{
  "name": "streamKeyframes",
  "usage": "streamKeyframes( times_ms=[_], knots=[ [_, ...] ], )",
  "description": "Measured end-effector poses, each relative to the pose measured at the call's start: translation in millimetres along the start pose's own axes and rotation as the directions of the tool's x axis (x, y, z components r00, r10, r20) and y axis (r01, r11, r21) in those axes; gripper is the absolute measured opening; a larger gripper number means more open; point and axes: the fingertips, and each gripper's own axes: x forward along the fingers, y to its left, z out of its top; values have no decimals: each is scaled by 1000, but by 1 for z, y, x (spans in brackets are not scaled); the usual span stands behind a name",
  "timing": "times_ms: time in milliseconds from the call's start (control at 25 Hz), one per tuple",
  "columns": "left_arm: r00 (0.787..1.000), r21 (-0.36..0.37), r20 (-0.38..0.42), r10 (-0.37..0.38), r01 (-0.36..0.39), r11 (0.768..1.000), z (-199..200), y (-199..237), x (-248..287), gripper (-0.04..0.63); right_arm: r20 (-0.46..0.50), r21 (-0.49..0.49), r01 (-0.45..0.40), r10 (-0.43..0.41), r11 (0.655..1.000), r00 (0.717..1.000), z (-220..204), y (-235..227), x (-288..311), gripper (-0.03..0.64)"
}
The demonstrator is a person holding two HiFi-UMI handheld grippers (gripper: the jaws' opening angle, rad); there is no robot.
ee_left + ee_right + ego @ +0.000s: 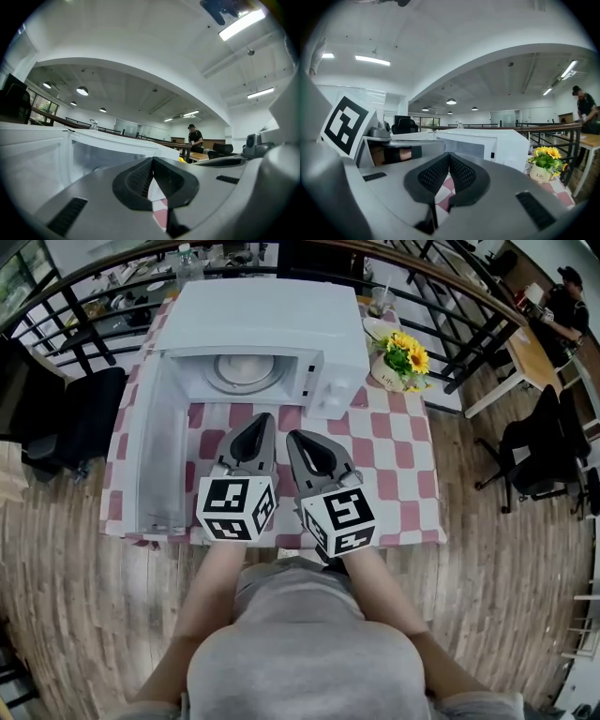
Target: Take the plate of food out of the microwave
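A white microwave (281, 320) stands at the back of the checked table (398, 460), its door (150, 451) swung wide open to the left. Inside the cavity lies a pale round plate (242, 369); I cannot make out food on it. My left gripper (263, 418) hovers just in front of the opening, jaws shut and empty. My right gripper (292, 435) is beside it, also shut with nothing held. The left gripper view looks past the left gripper (152, 159) into the open microwave (98, 150). In the right gripper view, the right gripper (449, 154) faces the microwave (487, 140).
A small pot of yellow flowers (401, 360) (544, 165) sits at the microwave's right. A curved black railing (441, 296) runs behind the table. A dark chair (75, 418) stands at the left, more chairs at the right, and a person (567, 306) stands by a far table.
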Motion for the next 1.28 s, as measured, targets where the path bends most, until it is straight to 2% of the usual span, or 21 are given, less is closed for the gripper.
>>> streamKeyframes(
  times_ms=[160, 560, 880, 1280],
  knots=[
    [1000, -53, -19, 16, -17, 998, -7, 6, 6, 52, -4, -5, -42, 42, 999, 999, -5, -4, 2, 25],
    [996, -181, -37, 86, -91, 979, -13, 37, 20, 308, 6, -1, -82, 82, 997, 997, -6, -8, 21, 25],
    [991, -326, -93, 96, -121, 938, -35, 61, 45, 356, -9, 34, -67, 67, 997, 998, -12, -22, 40, 25],
    [983, -493, -166, 77, -150, 857, -68, 93, 86, 351, -41, 75, -47, 50, 996, 998, -29, -37, 65, 25]
  ],
)
